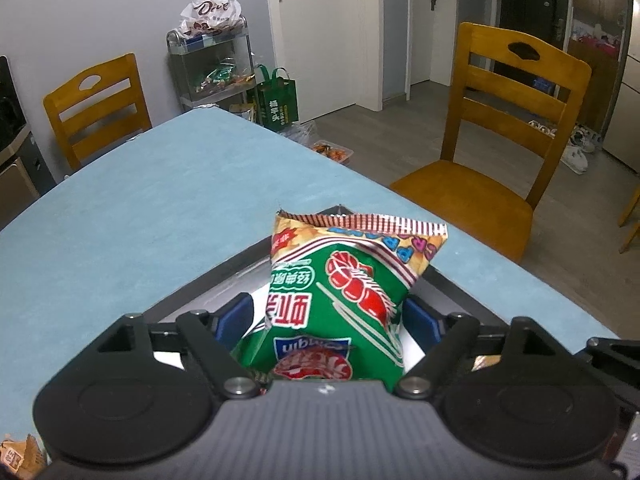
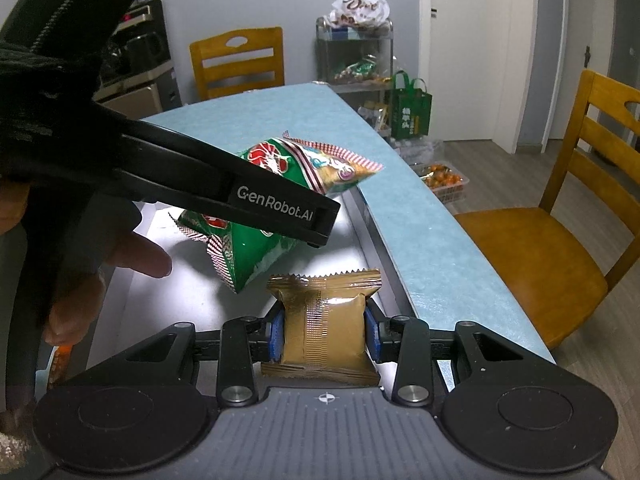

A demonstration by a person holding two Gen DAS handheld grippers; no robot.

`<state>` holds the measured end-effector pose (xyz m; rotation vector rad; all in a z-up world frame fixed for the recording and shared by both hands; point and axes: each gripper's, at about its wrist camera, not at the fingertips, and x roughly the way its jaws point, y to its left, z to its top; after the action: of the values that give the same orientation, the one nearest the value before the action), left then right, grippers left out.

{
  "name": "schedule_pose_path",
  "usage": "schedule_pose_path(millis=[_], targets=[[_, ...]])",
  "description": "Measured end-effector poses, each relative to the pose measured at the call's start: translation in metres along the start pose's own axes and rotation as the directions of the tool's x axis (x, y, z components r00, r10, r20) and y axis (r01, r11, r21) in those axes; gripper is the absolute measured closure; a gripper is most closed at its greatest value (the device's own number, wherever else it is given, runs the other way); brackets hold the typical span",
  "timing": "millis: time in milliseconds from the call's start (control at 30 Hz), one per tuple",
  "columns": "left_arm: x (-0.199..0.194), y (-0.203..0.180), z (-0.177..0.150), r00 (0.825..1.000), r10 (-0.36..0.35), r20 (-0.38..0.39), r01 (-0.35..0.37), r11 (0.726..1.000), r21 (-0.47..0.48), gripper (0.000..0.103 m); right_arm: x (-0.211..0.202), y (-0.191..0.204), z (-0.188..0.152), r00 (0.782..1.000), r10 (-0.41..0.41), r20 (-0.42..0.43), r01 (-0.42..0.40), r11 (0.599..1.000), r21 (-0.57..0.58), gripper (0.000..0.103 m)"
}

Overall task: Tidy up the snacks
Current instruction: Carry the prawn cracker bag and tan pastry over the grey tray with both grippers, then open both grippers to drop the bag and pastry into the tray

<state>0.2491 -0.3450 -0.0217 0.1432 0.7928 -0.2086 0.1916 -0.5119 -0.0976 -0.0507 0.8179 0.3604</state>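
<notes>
Nearest, our right tool (image 2: 325,332) clamps a brown foil-wrapped snack packet (image 2: 324,320) between its blue pads, holding it over the grey tray (image 2: 360,216). Just beyond, we see the green prawn-cracker bag (image 2: 276,216) sitting tilted in that tray, our left tool (image 1: 328,316) straddling it with jaws spread; the blue pads stand clear of the bag's sides. Further out, the light-blue surface (image 1: 140,200) runs to two wooden chairs (image 1: 508,128), a snack-loaded metal cart (image 1: 214,68) and a green tote bag (image 1: 278,100).
</notes>
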Motion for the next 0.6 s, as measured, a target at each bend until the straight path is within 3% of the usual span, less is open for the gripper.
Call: schedule_pose_path(millis=[300, 600], targets=[[-0.008, 0.005, -0.003, 1.0, -0.02, 0.018, 0.02, 1.0, -0.005, 0.011, 0.001, 0.0, 0.001, 1.0, -0.006, -0.003, 0.006, 1.0, 0.006, 0.062], [-0.025, 0.01, -0.006, 0.999, -0.026, 0.042, 0.027, 0.999, -0.017, 0.008, -0.004, 0.002, 0.001, 1.0, 0.001, 0.018, -0.001, 1.0, 0.003, 0.051]])
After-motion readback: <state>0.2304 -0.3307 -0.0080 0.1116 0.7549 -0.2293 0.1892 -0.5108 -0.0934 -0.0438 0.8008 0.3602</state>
